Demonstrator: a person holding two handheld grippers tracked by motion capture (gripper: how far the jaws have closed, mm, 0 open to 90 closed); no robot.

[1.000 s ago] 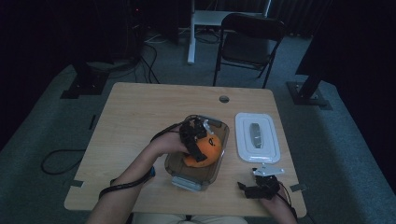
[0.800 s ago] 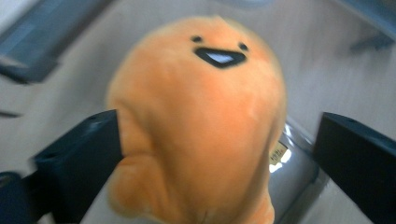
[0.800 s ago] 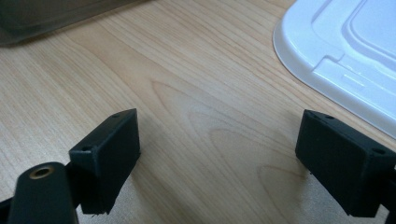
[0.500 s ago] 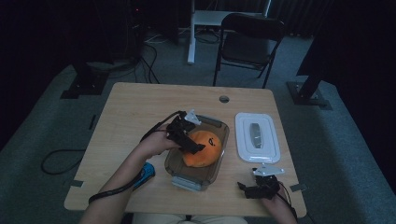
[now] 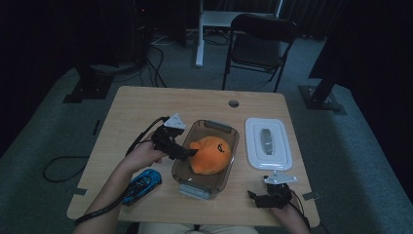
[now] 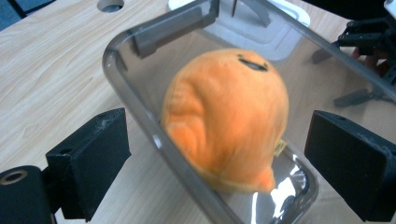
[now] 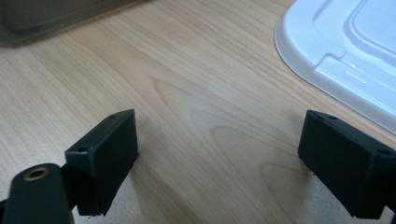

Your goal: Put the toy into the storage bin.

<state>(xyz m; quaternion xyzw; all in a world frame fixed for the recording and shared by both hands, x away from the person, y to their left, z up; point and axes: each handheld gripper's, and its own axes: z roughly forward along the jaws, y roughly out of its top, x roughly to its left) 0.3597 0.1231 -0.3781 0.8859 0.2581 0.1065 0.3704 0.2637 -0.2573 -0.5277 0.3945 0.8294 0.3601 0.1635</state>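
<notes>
Now the left tool [image 5: 187,153] is pulling back from the clear box [image 5: 229,146], wide open and empty. The orange plush [image 5: 210,154] sits inside the box. The right tool [image 5: 254,197] rests open near the box.

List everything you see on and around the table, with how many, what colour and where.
Plush toy: one, orange, inside the container.
Container: one, clear grey, table centre.
Lid: one, white, flat on the table right of the container.
Toy car: one, blue, near the table's front left edge.
Table: one, light wood, with a round hole near the far edge.
Folding chair: one, black, beyond the table.
Left gripper: one, black, open, jaws at the container's left rim beside the plush toy.
Right gripper: one, black, open, over the table's front right, nothing between its jaws.
</notes>
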